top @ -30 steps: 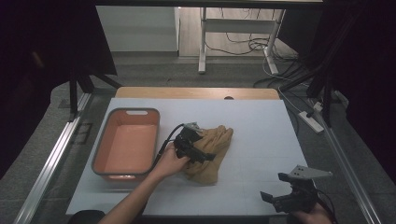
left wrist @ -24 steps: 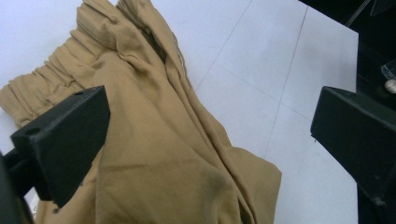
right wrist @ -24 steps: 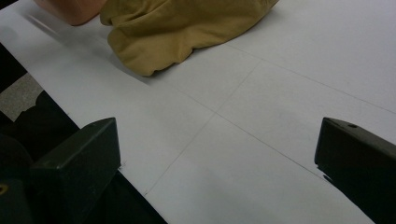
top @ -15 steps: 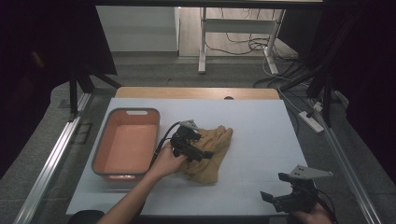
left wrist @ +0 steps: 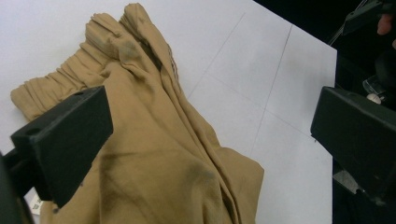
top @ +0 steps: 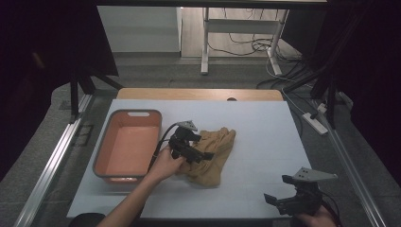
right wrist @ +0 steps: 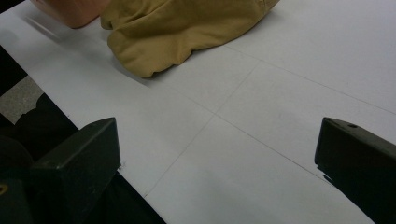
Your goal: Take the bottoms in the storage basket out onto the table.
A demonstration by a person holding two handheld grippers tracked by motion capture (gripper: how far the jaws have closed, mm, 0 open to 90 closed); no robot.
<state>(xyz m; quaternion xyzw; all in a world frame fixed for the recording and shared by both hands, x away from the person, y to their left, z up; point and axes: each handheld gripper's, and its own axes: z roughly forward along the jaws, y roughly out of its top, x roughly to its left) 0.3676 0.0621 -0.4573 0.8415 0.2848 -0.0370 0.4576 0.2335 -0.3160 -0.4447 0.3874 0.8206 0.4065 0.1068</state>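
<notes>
A crumpled tan garment (top: 213, 153) lies in the middle of the white table (top: 265, 127); its gathered waistband (left wrist: 70, 77) and folds (right wrist: 177, 28) show up close. My left gripper (top: 195, 152) hovers over the garment's left part, jaws wide open and nothing between them. My right gripper (top: 295, 201) sits near the table's front right edge, also open and empty, pointing toward the garment.
An orange plastic bin (top: 127, 146) stands at the left of the table, its corner (right wrist: 65, 14) beside the garment. Bare white surface lies right of the garment. Table legs and cables (top: 246, 45) are on the floor behind.
The left gripper has shifted slightly toward the front over the garment. The right gripper has stayed near the front right edge.
</notes>
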